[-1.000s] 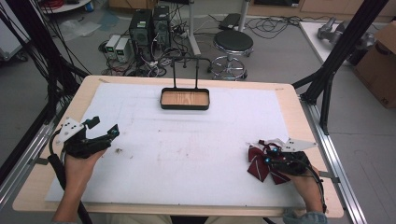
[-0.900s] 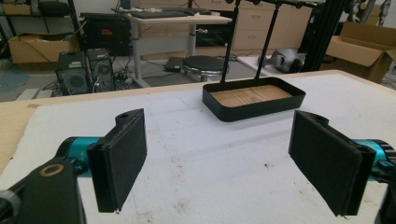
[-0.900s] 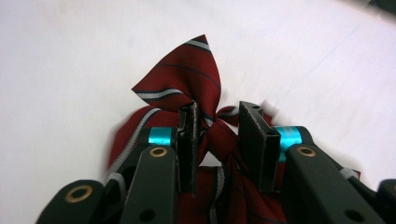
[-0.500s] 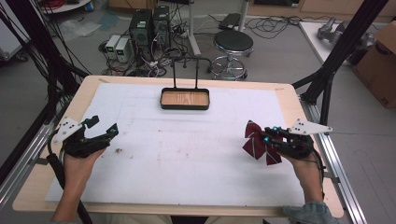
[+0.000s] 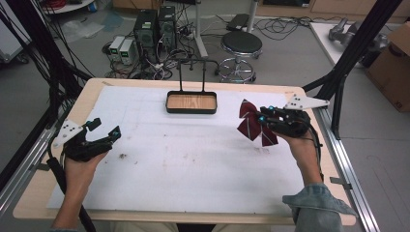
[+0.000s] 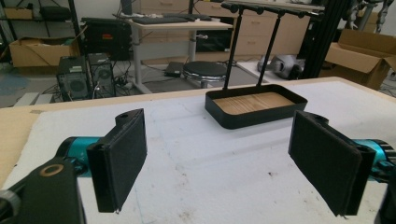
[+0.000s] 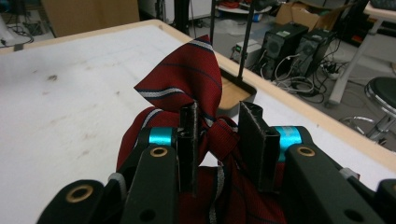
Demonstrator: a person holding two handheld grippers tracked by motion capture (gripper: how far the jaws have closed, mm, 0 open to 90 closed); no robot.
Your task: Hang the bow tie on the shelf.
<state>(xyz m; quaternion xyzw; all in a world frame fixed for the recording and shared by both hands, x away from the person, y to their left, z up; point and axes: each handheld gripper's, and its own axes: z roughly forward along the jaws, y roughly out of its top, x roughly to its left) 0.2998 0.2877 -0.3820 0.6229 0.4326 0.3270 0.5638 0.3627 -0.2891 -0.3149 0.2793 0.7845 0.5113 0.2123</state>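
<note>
My right gripper (image 5: 265, 119) clamped a red striped bow tie (image 5: 251, 124) above the white, stained surface (image 5: 193, 159); my left gripper (image 5: 104, 131) gaped apart. Computers (image 5: 154, 29) and a stool (image 5: 241, 46) stood beyond the tray (image 5: 191, 102).

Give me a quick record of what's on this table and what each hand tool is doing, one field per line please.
surface: wooden table under a white mat
tray: black tray with wooden floor, at the far middle, a black rack rising behind it
left gripper: jaws wide apart, holding nothing, near the mat's left edge
right gripper: closed on the knot of a bow tie
bow tie: dark red bow tie with pale stripes, lifted off the mat, right of the tray
</note>
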